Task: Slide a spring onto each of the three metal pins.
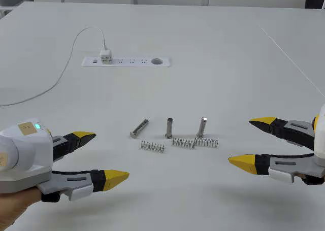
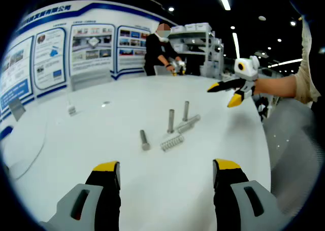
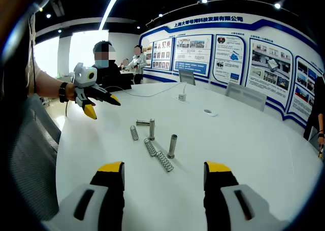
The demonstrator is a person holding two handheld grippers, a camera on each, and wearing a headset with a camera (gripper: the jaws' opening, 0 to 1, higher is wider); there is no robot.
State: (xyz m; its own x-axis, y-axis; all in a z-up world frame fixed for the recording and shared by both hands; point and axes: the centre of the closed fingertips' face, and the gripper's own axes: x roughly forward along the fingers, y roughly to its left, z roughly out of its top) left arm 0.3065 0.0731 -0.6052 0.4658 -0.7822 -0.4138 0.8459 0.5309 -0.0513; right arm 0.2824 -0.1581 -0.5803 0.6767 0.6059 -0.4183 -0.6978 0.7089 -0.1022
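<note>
Three metal pins sit mid-table on the white table (image 1: 223,78). The left pin (image 1: 139,128) lies on its side; the middle pin (image 1: 169,128) and right pin (image 1: 201,127) stand upright. Three springs (image 1: 152,146), (image 1: 183,143), (image 1: 206,142) lie in a row just in front of them. My left gripper (image 1: 104,156) hovers open at the near left, well short of the pins. My right gripper (image 1: 247,141) hovers open to the right of the springs. The left gripper view has the lying pin (image 2: 144,139) and a spring (image 2: 172,142) ahead of its open jaws. The right gripper view has a standing pin (image 3: 172,145) nearest.
A white power strip (image 1: 126,61) with a plugged charger (image 1: 105,56) and a trailing cable (image 1: 61,76) lies behind the pins. A seam (image 1: 294,63) runs across the table's right side. People stand beyond the table (image 2: 161,48).
</note>
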